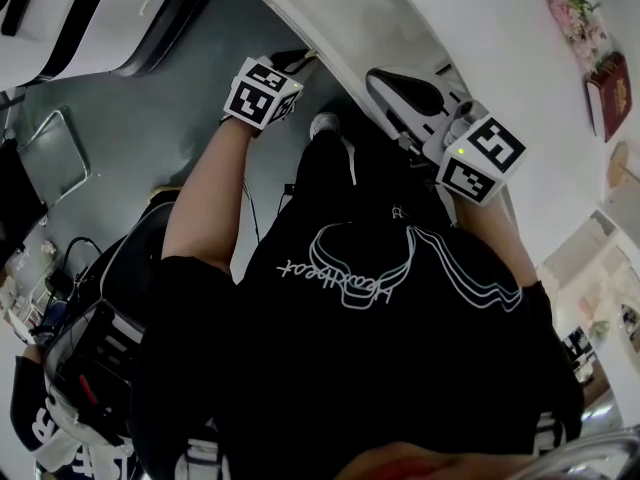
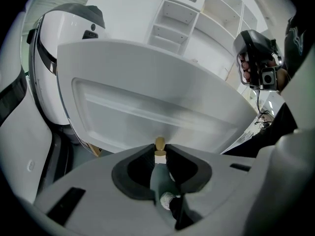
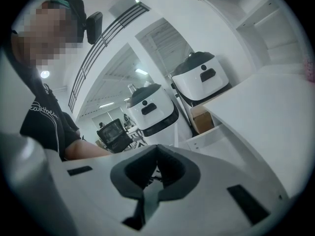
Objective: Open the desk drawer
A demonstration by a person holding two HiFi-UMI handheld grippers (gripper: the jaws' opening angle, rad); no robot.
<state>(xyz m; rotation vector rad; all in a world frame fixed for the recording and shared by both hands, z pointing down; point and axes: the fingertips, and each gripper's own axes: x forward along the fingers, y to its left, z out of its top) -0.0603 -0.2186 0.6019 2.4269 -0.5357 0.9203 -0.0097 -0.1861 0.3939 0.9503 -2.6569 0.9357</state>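
The white drawer front (image 2: 147,107) fills the left gripper view, with a small brass knob (image 2: 160,142) low in its middle. My left gripper (image 2: 159,154) is shut on that knob, its dark pads pressed against both sides. In the head view its marker cube (image 1: 262,92) sits at the edge of the pulled-out drawer (image 1: 335,13) under the white desk (image 1: 500,38). My right gripper (image 3: 157,147) is shut with nothing between its pads and hangs above the desk's edge, its cube (image 1: 480,158) near the desk front. The drawer's side (image 3: 216,141) shows pulled out below the desktop.
Rounded white machines (image 3: 202,80) stand on the floor beside the desk, with a cardboard box (image 3: 203,117) and a black office chair (image 3: 115,132). White shelves (image 2: 197,14) rise behind. Flowers (image 1: 575,18) and a red book (image 1: 608,93) lie on the desk. A folding chair (image 1: 50,153) stands left.
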